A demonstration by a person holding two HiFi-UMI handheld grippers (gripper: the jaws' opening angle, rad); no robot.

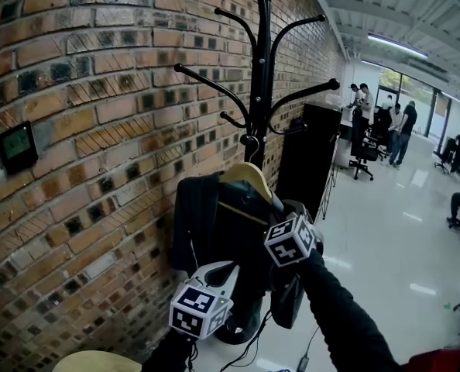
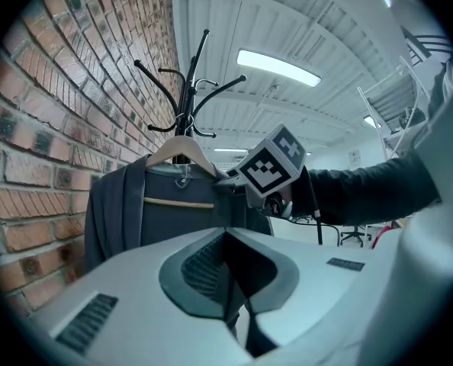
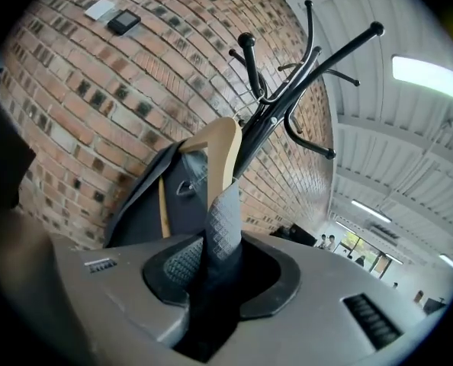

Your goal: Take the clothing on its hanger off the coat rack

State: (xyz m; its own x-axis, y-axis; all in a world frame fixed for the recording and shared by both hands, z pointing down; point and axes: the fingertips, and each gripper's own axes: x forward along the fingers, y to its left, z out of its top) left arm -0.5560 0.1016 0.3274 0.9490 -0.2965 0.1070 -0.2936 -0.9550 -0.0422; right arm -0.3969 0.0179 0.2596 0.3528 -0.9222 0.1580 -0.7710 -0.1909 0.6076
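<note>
While the jacket (image 1: 214, 231) hangs on its wooden hanger (image 1: 249, 175) from a low hook of the coat rack (image 1: 259, 68), close beside the brick wall (image 1: 75, 130), the head view tells us that the task is only at its start: the hanger is not yet off the hook. The right tongs (image 1: 284, 211) reach up to the right shoulder of the hanger. The left tongs (image 1: 222, 273) hover lower, in front of the jacket and apart from it.

From the left gripper view, we see the left tongs (image 2: 230, 280) closed on nothing. The jacket is ahead of them, not touched. We judge this side is free so that it can steady the cloth if needed.

From the right gripper view, the right tongs (image 3: 215, 235) are closed on the end of the hanger arm, and the wood rises from between the pads toward the pole. We think the wood is chosen because it carries the whole jacket. The next move should lift the hanger up, then away from the pole; a sideways pull could catch the other hooks.
</note>
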